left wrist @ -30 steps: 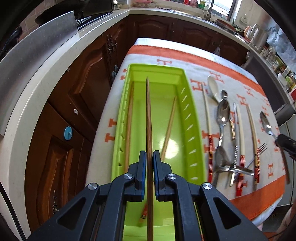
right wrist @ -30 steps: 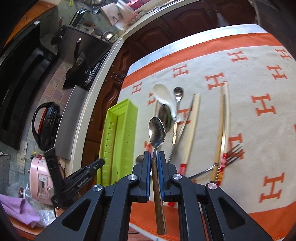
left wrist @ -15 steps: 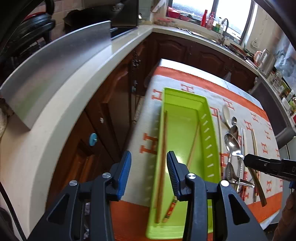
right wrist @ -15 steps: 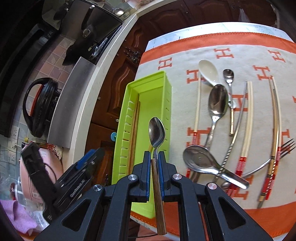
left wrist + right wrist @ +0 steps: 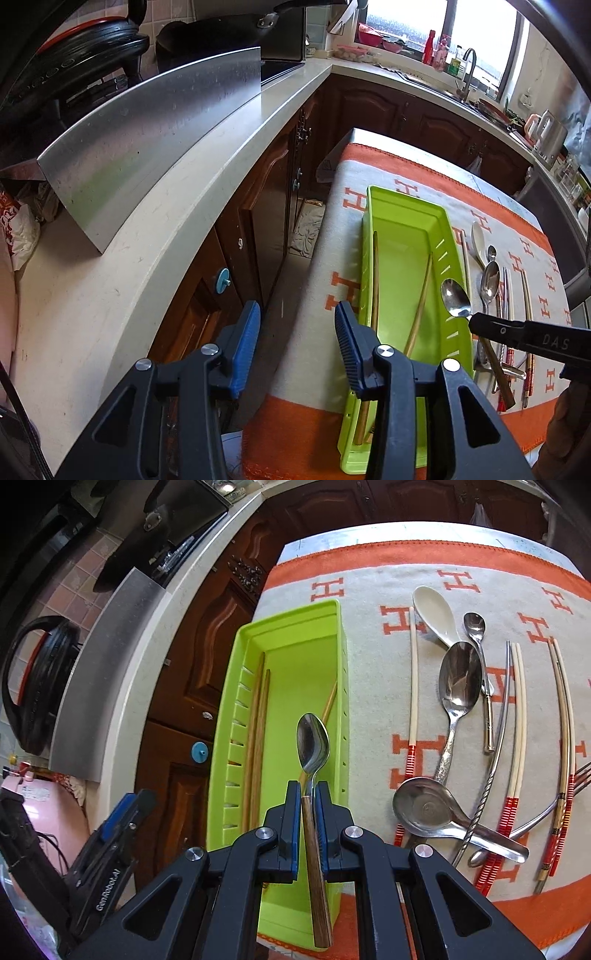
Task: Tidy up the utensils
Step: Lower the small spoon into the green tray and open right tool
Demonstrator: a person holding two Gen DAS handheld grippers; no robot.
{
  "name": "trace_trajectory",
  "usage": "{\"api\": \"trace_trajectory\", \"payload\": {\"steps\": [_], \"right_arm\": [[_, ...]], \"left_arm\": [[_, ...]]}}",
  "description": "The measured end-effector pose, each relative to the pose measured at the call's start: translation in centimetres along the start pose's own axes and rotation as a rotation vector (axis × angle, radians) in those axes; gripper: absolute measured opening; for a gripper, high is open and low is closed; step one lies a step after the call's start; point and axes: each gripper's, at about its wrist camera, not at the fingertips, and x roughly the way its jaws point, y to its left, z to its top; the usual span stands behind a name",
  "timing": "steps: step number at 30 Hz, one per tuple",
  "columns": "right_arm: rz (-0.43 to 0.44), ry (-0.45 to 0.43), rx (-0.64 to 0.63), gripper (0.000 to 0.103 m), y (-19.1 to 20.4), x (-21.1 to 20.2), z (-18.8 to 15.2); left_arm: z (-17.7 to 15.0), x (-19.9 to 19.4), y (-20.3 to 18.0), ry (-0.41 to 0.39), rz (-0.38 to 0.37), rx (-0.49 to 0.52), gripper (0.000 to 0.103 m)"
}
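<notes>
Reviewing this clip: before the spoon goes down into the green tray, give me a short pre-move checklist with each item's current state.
1. Spoon gripped: ok. The right gripper is shut on its wooden handle, bowl pointing forward.
2. Spoon over the green tray: ok. In the right wrist view its bowl sits above the tray floor.
3. Landing spot free: ok. The wooden chopsticks lie along the slotted wall, one more slants by the opposite wall, and the middle is bare.
4. Left gripper out of the way: ok. Its jaws are opening, empty, beside the tray.
5. Height above the tray floor: cannot tell.
6. Remaining utensils undisturbed on the cloth: ok.
</notes>
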Motion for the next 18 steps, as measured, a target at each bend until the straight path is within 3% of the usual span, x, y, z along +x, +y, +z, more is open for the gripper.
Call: {"api": "trace_trajectory", "payload": {"steps": [18], "right_arm": [[-0.023, -0.048, -0.056, 0.014, -1.3, -2.7, -1.8]], "left_arm": [[-0.6, 0.2, -2.1, 0.029, -0.011, 0.047, 0.045]]}}
